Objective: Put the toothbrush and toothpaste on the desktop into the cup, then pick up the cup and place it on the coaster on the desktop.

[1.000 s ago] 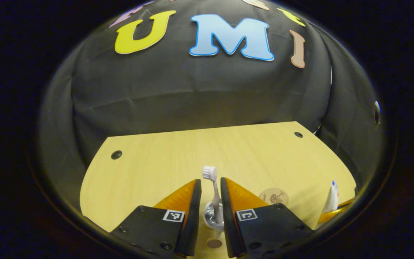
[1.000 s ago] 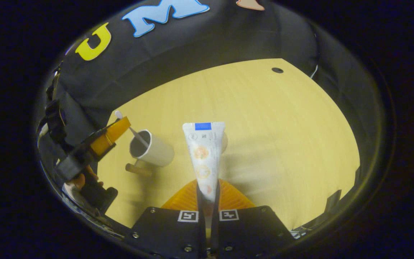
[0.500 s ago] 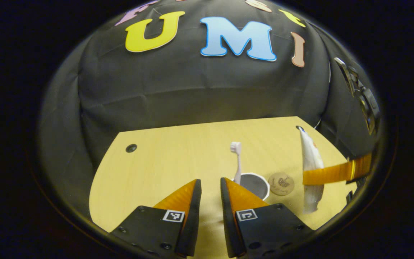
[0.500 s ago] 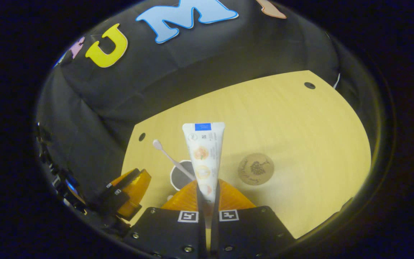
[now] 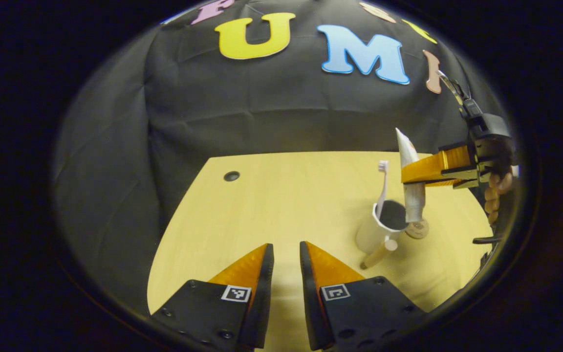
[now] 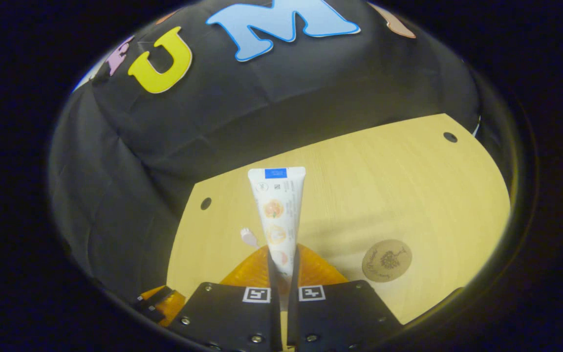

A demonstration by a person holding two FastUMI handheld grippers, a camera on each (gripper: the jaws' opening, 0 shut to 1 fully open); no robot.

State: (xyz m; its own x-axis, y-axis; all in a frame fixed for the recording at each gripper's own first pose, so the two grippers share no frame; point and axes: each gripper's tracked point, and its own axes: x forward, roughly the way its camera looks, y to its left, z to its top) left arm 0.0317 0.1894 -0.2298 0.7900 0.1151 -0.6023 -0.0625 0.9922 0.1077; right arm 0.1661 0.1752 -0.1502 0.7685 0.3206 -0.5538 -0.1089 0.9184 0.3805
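The white cup (image 5: 373, 233) with a wooden handle stands on the desktop at the right of the left gripper view. The toothbrush (image 5: 382, 183) stands in it, head up. My left gripper (image 5: 286, 248) is open and holds nothing, back from the cup and to its left. My right gripper (image 6: 281, 250) is shut on the toothpaste tube (image 6: 277, 210), which points upward. In the left gripper view the right gripper (image 5: 430, 170) holds the tube (image 5: 412, 193) upright, its lower end at the cup's rim. The toothbrush head (image 6: 249, 237) peeks out beside the right gripper's fingers.
The round brown coaster (image 6: 387, 260) lies flat on the wooden desktop (image 6: 384, 186), just behind the cup in the left gripper view (image 5: 419, 229). A hand (image 5: 496, 190) grips the right gripper. The desktop has dark holes (image 5: 231, 176) near its far corners.
My left gripper has let go of the toothbrush, left it in the cup and drawn back to the left. My right gripper has carried the toothpaste over to the cup.
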